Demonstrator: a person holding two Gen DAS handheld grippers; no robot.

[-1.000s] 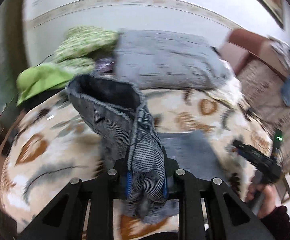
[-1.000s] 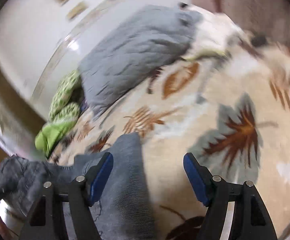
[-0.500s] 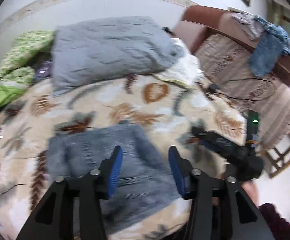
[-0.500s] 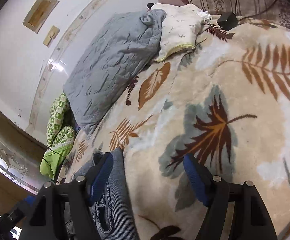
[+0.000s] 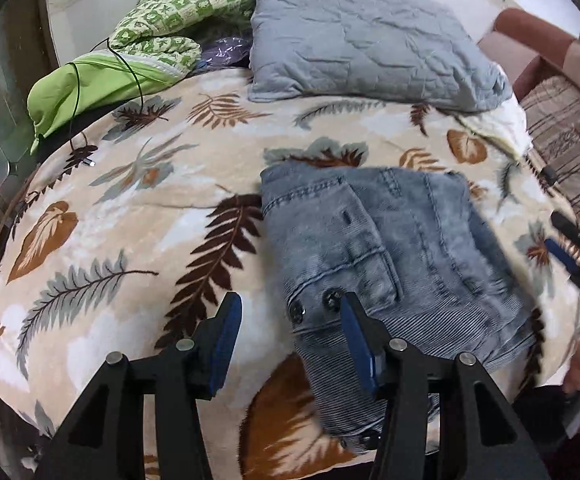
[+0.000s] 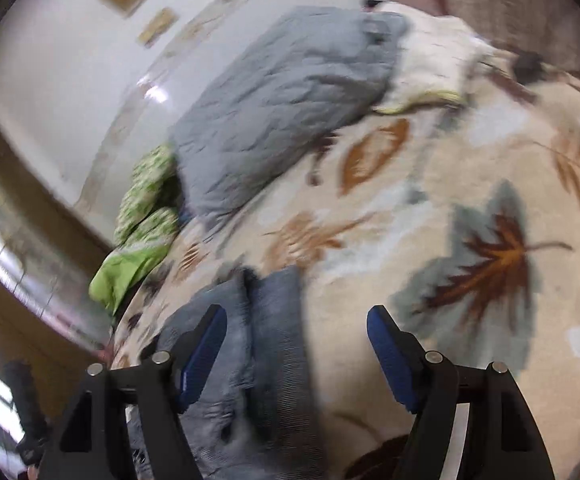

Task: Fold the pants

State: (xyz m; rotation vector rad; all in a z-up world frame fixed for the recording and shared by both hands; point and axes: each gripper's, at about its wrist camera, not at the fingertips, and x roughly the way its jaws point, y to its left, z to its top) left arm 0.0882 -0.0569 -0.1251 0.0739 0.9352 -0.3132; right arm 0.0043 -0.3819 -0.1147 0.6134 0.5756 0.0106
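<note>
The blue-grey denim pants [image 5: 394,264] lie folded into a compact stack on the leaf-patterned blanket [image 5: 138,208]. My left gripper [image 5: 290,344] is open and empty, just above the near left edge of the stack, with its right finger over the buttons. My right gripper [image 6: 296,344] is open and empty, and the pants [image 6: 250,344] lie under its left finger. The right gripper also shows at the right edge of the left wrist view [image 5: 574,256].
A grey quilted pillow [image 5: 362,40] lies at the head of the bed, with a white pillow [image 6: 430,56] beside it. Green bedding [image 5: 122,56] and a thin cable [image 5: 78,92] sit at the far left. A striped sofa [image 5: 570,132] stands to the right.
One second ago my left gripper was shut on a lifted fold of the pants. It has let go, opened and drawn back to the left, and the pants now lie flat and folded.
</note>
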